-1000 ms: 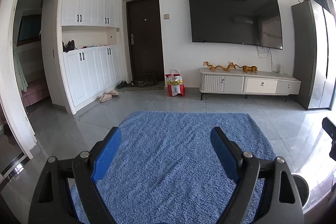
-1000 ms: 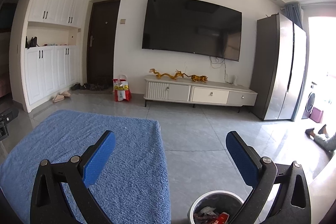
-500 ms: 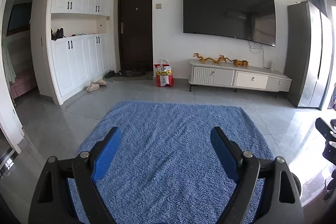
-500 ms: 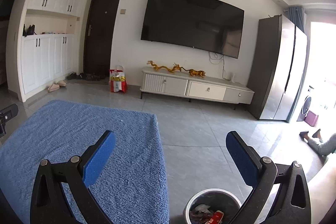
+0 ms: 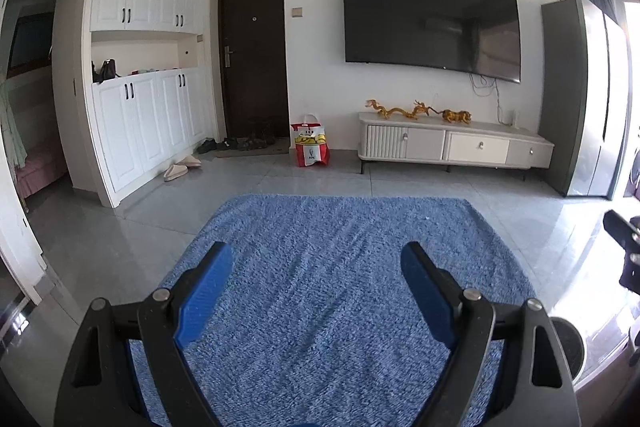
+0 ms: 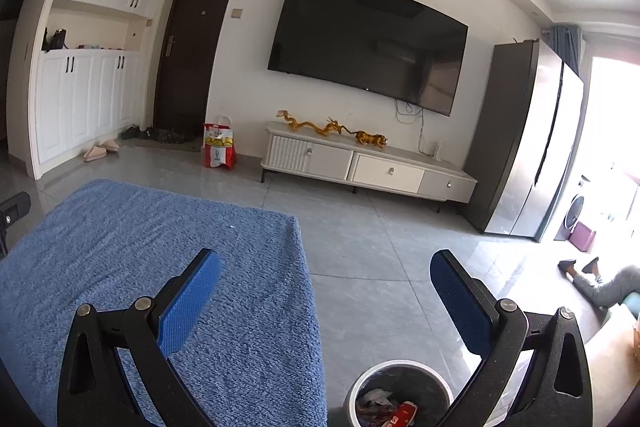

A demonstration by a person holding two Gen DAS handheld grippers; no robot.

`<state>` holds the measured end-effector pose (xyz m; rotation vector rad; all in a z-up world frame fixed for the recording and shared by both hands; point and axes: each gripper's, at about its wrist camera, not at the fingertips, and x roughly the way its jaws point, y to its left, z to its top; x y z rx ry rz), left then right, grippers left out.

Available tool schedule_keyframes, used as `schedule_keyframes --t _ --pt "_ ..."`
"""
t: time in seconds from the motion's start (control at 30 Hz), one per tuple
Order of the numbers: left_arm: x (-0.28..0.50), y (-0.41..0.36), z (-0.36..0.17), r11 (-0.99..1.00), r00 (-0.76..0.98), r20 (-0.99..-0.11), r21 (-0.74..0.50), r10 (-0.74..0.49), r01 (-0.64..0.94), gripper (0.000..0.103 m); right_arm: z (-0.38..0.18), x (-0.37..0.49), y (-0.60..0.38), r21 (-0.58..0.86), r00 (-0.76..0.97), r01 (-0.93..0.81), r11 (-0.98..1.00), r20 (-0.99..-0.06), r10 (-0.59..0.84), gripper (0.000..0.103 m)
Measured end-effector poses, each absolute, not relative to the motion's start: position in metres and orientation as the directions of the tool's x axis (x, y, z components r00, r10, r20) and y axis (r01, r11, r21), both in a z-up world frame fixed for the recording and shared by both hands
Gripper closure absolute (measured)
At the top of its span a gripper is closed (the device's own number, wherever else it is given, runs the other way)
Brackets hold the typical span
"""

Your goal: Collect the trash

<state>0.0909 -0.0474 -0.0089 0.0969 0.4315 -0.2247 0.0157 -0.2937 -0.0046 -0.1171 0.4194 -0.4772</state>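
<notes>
My left gripper [image 5: 316,259] is open and empty above a table covered with a blue towel [image 5: 332,251]. My right gripper [image 6: 326,267] is open and empty over the towel's right edge [image 6: 160,247]. A round white-rimmed trash bin [image 6: 400,397] stands on the floor below the right gripper, between its fingers, and holds crumpled paper and a red wrapper [image 6: 402,415]. The bin's rim also shows at the lower right of the left wrist view [image 5: 568,343]. No loose trash shows on the towel.
A white TV cabinet [image 6: 368,167] with gold dragon figures stands under a wall TV [image 6: 368,43]. A red shopping bag [image 6: 218,149] sits by the dark door. A grey fridge [image 6: 532,143] stands right. A person's legs [image 6: 600,283] lie on the floor far right.
Both grippers have risen and tilted a little; the room sits lower in both views. The jaws stay open and empty.
</notes>
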Motion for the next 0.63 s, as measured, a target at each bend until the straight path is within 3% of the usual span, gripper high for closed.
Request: schedule_keyframes --t 0.63 --pt "0.092 -0.022 -0.001 0.975 0.887 -0.418 0.015 -0.194 0.221 0.017 0.003 0.016 -0.275 -0.228 0.815 0.396 0.889 -0.359 -0.455 0.0"
